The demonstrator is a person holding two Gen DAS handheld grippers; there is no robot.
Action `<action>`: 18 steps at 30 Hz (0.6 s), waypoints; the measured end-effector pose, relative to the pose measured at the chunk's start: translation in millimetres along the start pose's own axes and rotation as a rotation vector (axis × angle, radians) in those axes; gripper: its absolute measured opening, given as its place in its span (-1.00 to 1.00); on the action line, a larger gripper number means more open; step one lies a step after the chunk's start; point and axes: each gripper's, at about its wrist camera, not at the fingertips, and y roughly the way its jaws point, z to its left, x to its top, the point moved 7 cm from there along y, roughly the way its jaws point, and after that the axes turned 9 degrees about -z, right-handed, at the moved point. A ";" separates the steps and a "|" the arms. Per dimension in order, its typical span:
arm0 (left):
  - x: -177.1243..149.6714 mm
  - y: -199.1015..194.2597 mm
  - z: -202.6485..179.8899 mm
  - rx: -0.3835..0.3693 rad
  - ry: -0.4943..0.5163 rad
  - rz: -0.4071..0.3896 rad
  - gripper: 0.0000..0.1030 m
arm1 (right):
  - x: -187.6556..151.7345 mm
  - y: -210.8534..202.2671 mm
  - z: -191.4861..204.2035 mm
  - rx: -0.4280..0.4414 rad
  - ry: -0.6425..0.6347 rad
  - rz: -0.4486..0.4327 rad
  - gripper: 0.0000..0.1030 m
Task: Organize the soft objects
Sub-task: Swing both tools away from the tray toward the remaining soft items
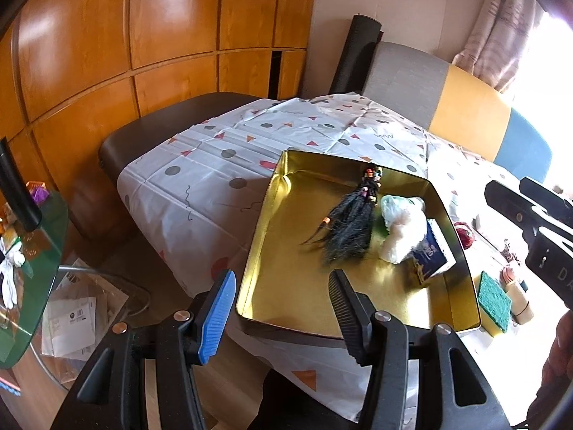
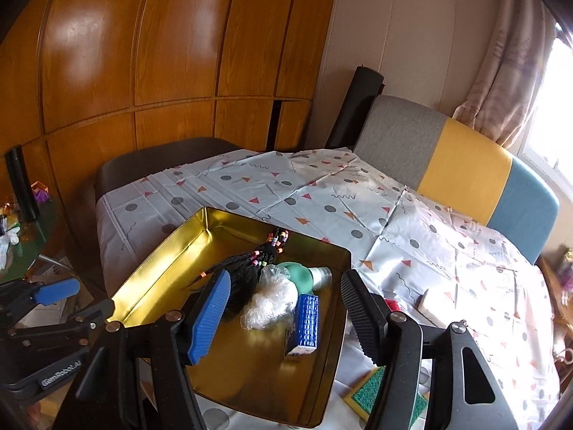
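A gold tin tray [image 1: 258, 236] [image 2: 161, 251] lies on the patterned tablecloth. It holds a black braided hairpiece with beads [image 1: 352, 222] [image 2: 247, 268], a clear bag of white stuffing [image 1: 397, 229] [image 2: 275, 301], a blue tissue pack [image 1: 429, 254] [image 2: 306, 322] and a green bottle [image 2: 304, 274]. My left gripper [image 1: 283, 315] hovers open and empty over the tray's near left corner. My right gripper [image 2: 284, 317] is open above the tray, its fingers apart from the bag and the pack below. Each gripper shows in the other's view, the right one [image 1: 537, 236] and the left one [image 2: 53, 294].
A green and yellow sponge [image 1: 496, 301] [image 2: 372, 390] lies on the cloth right of the tray, near a red item [image 1: 465, 234] [image 2: 392, 304] and a pale block [image 2: 440, 304]. A striped cushion [image 2: 462, 172] backs the far side. A glass side table [image 1: 25, 279] stands at the left.
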 end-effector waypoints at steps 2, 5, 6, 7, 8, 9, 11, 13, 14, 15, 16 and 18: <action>0.9 -1.1 -5.4 -0.004 0.012 -0.002 0.06 | 0.3 -4.1 -3.4 -0.007 -0.002 -0.009 0.29; 2.4 -3.0 -13.4 -0.015 0.033 -0.004 0.06 | 0.7 -6.6 -10.4 -0.010 0.005 -0.016 0.31; 3.2 -3.7 -17.3 -0.020 0.043 -0.007 0.06 | -0.3 -7.3 -13.6 -0.015 0.007 -0.017 0.31; 4.1 -3.6 -21.6 -0.028 0.053 -0.007 0.06 | -1.9 -8.2 -17.4 -0.019 0.010 -0.017 0.33; 5.5 -3.6 -28.4 -0.045 0.069 -0.006 0.06 | -4.0 -8.9 -22.5 -0.023 0.017 -0.015 0.38; 7.0 -4.1 -37.1 -0.067 0.086 -0.005 0.06 | -7.5 -9.5 -29.9 -0.029 0.028 -0.011 0.43; 10.0 -5.5 -53.8 -0.104 0.118 -0.011 0.06 | -18.5 -10.0 -48.5 -0.051 0.049 0.005 0.56; 12.2 -7.9 -76.9 -0.160 0.159 -0.017 0.06 | -35.5 -10.7 -73.3 -0.088 0.072 0.041 0.57; 12.2 -8.7 -91.8 -0.197 0.182 -0.012 0.06 | -46.1 -11.7 -89.3 -0.112 0.089 0.065 0.57; 11.7 -10.4 -103.4 -0.228 0.201 -0.010 0.06 | -58.5 -13.4 -107.7 -0.137 0.114 0.091 0.57; 11.0 -12.3 -118.6 -0.265 0.225 -0.009 0.06 | -70.3 -15.7 -125.4 -0.163 0.140 0.114 0.58; 7.9 -15.2 -146.4 -0.328 0.274 -0.001 0.09 | -95.9 -23.1 -164.1 -0.230 0.186 0.165 0.58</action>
